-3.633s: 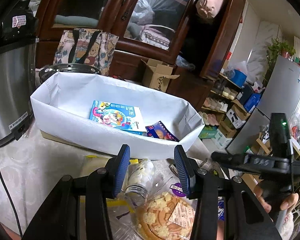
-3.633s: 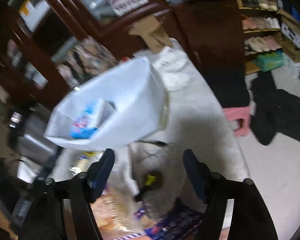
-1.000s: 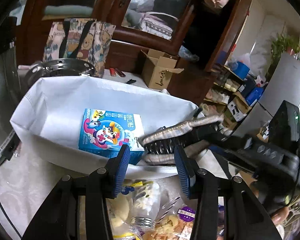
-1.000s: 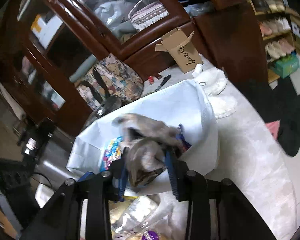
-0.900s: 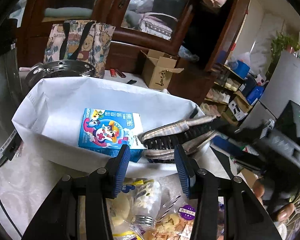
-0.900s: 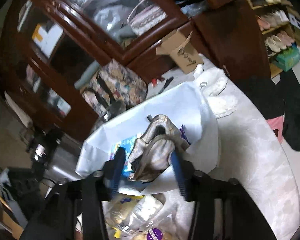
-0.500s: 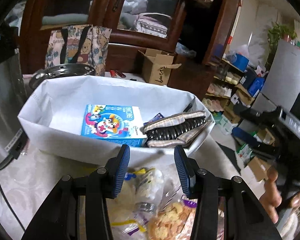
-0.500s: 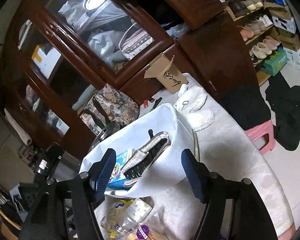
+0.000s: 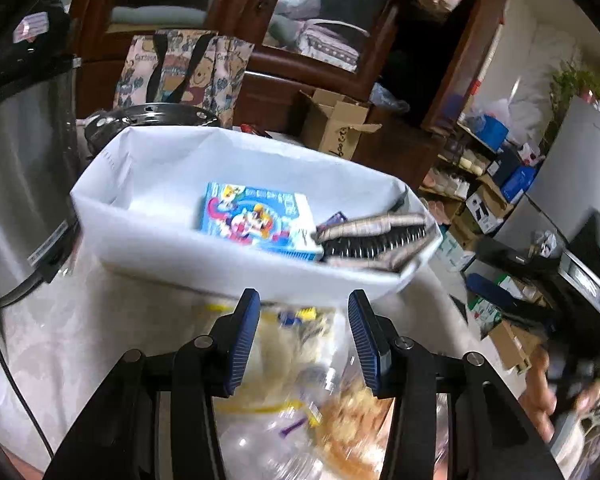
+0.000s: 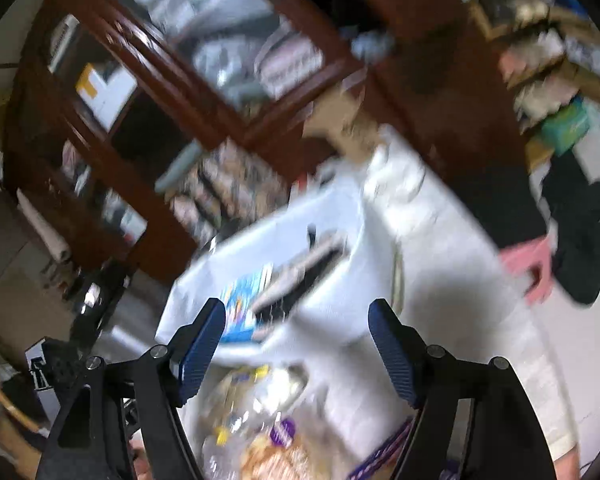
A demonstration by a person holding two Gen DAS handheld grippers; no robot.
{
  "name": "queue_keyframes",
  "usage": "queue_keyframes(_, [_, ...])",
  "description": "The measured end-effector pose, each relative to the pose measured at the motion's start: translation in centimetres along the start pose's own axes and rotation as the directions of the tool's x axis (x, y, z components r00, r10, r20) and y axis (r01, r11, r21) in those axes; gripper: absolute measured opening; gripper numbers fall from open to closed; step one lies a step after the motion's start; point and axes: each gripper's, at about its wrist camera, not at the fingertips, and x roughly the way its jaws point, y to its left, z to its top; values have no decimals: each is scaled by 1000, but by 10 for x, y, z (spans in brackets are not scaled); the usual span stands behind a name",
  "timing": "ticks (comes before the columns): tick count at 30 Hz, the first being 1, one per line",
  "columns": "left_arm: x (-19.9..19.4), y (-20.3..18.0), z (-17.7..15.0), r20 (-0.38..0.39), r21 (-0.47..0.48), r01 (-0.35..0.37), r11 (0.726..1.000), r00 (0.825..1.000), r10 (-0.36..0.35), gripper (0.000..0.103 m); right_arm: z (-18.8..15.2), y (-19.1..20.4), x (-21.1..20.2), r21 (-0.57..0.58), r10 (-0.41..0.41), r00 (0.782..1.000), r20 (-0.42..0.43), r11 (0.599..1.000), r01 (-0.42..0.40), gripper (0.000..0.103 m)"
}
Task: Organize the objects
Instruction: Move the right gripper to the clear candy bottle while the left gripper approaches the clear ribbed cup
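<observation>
While the white fabric bin (image 9: 148, 184) sits on the pale tablecloth (image 9: 44, 344), it holds a blue cartoon-printed box (image 9: 256, 220) lying flat and, just to the right of that box, a plaid slipper (image 9: 376, 236) resting on its side against the bin's right end, its dark ribbed sole facing the camera. From the right wrist view the same slipper (image 10: 308, 264) lies inside the bin, well ahead of the right gripper (image 10: 296, 348), whose jaws have just been opening and now stand wide apart with nothing between them. Seen from its own camera, the left gripper (image 9: 302, 336) hovers just in front of the bin's near wall; its blue pads stand a little apart and press on nothing, though they are near their narrowest. Below and between its fingers lies a blurred heap of clear plastic snack bags (image 9: 300, 408) on the cloth. At the far right of the left view, a hand (image 9: 544, 384) grips the right gripper's dark handle. Behind the bin stand a patterned tote bag (image 9: 184, 68) and an open cardboard box (image 9: 336, 124).
</observation>
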Motion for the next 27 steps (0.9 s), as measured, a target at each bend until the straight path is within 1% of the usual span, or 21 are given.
queue_keyframes(2, [-5, 0, -9, 9, 23, -14, 1000, 1000, 14, 45, -2, 0, 12, 4, -19, 998, -65, 1000, 20, 73])
queue_keyframes(5, [-8, 8, -19, 21, 25, -32, 999, 999, 32, 45, -9, 8, 20, -26, -29, 993, -113, 999, 26, 73])
queue_keyframes(7, [-8, 14, -20, 13, -4, -47, 999, 999, 47, 45, -15, 17, 24, -66, -30, 990, -135, 998, 21, 73])
queue_keyframes(9, [-8, 21, -19, 17, -42, -47, 998, 999, 47, 45, -22, 24, 28, -99, -26, 986, -166, 995, 10, 73])
queue_keyframes(13, [-4, 40, -20, -4, -131, -100, 986, 995, 100, 45, -32, 34, 38, -124, -23, 975, -219, 992, -4, 73])
queue_keyframes(15, [-2, 48, -20, -18, -177, -103, 979, 995, 101, 45, -34, 39, 42, -130, -22, 972, -234, 991, -9, 73])
queue_keyframes(18, [-2, 57, -21, -31, -232, -98, 968, 995, 93, 45, -34, 44, 51, -92, 45, 957, -286, 993, -74, 73])
queue_keyframes(19, [-2, 59, -21, -34, -244, -96, 965, 995, 91, 45, -34, 45, 57, -66, 75, 947, -313, 993, -100, 73])
queue_keyframes(21, [-2, 62, -22, -38, -266, -92, 960, 996, 85, 45, -36, 46, 68, -31, 101, 929, -355, 992, -120, 73])
queue_keyframes(23, [-1, 65, -22, -45, -281, -84, 956, 996, 74, 45, -41, 47, 78, -21, 92, 917, -388, 994, -109, 73])
queue_keyframes(25, [3, 65, -24, -72, -283, -81, 956, 995, 64, 45, -48, 45, 88, -39, 47, 907, -418, 997, -70, 73])
queue_keyframes(27, [9, 65, -25, -100, -282, -74, 957, 994, 48, 46, -50, 43, 93, -41, 16, 906, -422, 999, -37, 73])
